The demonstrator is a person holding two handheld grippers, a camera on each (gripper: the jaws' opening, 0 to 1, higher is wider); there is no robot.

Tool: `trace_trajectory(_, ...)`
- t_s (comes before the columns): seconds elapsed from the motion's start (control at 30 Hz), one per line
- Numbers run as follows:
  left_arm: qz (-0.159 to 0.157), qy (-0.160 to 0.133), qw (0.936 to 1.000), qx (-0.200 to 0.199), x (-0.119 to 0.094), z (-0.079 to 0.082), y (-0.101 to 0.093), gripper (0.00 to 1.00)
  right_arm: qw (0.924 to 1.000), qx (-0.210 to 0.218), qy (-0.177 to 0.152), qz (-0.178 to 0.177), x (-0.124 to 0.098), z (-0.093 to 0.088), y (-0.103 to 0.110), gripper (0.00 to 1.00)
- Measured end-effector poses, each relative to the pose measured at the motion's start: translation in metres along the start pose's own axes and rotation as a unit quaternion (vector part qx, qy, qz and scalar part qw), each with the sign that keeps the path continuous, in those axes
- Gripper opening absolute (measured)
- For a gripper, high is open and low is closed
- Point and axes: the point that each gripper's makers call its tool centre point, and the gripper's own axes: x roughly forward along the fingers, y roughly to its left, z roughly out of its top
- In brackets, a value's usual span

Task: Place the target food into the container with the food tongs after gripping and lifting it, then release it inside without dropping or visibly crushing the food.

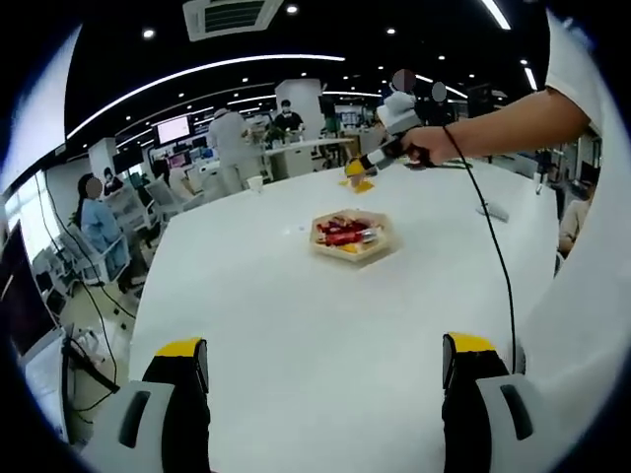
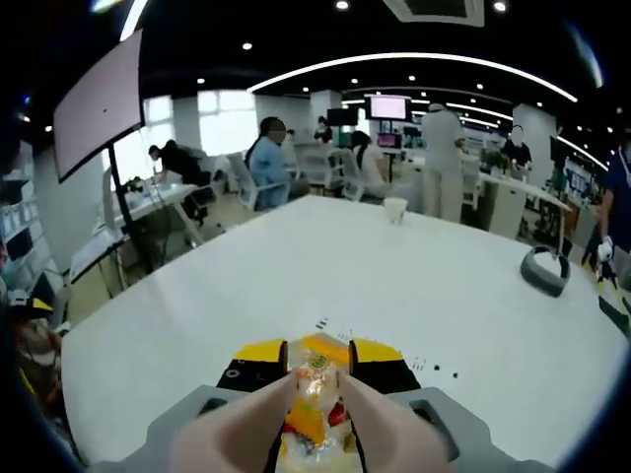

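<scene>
The right gripper point(image 2: 317, 370) hangs in the air above the wide white counter point(image 2: 414, 286), and its yellow-tipped jaws are drawn in tight on a pair of pale, flesh-coloured food tongs point(image 2: 296, 424). Between the tong arms sits a small clear-wrapped snack packet, orange and yellow with a dab of red point(image 2: 314, 394), pinched and lifted clear of the counter.

From the left gripper view the same gripper point(image 1: 357, 169) shows high over the far side of the counter, held by a bare forearm with a black cable trailing off it. The shallow hexagonal tray of light wood or card point(image 1: 347, 254), already holding red-wrapped pieces, sits nearer in that view, well apart from the packet.

The left gripper point(image 1: 325, 360) waits low over the near edge, jaws spread wide and holding nothing.

As I judge it, the carry is under way. To do it well, keep the squeeze just firm enough that the packet cannot slip, no firmer, since the wrapper looks soft. Bring it level across to the tray, lower until the packet is just above the pieces inside, then ease the jaws apart slowly so the tongs open and it settles rather than falls.
</scene>
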Motion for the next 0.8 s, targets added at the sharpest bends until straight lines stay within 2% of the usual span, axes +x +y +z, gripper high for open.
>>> trace_trajectory(0.17,-0.001,0.006,1.0,0.001,-0.0004,-0.0045,-0.0011,0.99,1.0,0.001,0.004,-0.003,0.0008,-0.0031,-0.0019,0.24)
trace_trajectory(0.8,0.0,0.006,1.0,0.003,-0.0036,-0.0057,-0.0041,0.99,0.9999,-0.01,0.01,-0.009,-0.0037,-0.0069,-0.0073,0.24)
